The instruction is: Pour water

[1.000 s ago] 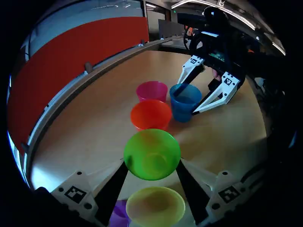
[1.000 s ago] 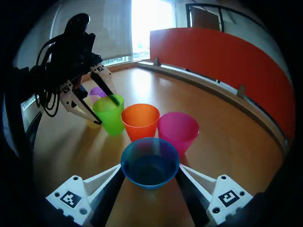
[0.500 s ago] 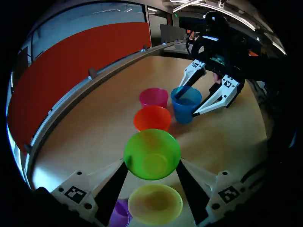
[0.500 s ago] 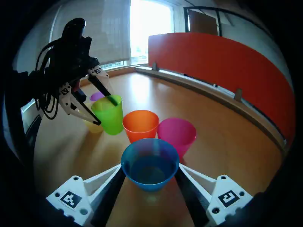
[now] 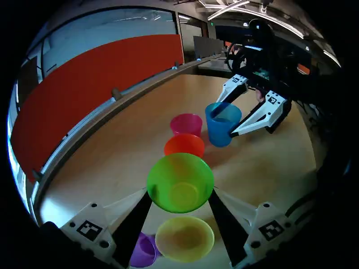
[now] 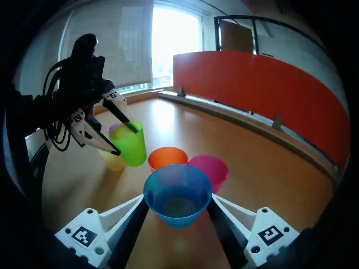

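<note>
Both cups are now lifted clear of the table (image 5: 134,134): the green cup (image 5: 180,181) is clamped by the left gripper (image 5: 180,193), the blue cup (image 6: 178,195), holding water, by the right gripper (image 6: 178,204). Pouring is judged imminent.

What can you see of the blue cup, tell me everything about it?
The blue cup is translucent plastic, tapered, round-rimmed and upright. The right tongs clamp its sides below the rim. It appears held above the wooden table, near the orange cup and pink cup. A little clear liquid seems to sit at its bottom.
</note>
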Tool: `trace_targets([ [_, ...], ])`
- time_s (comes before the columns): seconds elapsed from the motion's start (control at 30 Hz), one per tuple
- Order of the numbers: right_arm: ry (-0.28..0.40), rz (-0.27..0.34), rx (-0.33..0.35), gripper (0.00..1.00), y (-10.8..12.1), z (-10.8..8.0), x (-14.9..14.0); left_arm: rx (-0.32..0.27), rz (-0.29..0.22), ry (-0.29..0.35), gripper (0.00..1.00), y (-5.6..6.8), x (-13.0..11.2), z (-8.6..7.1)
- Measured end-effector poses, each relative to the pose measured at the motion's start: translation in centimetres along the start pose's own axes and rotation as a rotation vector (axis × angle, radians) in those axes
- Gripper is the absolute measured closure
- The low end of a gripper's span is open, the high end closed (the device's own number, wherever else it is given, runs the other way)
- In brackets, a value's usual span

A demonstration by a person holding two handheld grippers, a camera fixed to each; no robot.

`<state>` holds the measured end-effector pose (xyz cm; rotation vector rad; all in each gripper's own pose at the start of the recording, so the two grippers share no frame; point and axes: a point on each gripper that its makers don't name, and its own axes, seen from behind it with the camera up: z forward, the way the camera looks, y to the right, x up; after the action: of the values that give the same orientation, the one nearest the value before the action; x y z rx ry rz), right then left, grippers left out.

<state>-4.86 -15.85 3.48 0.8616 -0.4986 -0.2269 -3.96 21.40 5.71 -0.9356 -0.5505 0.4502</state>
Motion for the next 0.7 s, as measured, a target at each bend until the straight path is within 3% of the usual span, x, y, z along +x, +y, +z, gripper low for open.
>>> trace_targets([
  [0.7,0.122,-0.012,-0.048,0.12,-0.9,-2.7,4.7,0.089,-0.038,0.149,0.16,-0.6,3.5,-4.1],
])
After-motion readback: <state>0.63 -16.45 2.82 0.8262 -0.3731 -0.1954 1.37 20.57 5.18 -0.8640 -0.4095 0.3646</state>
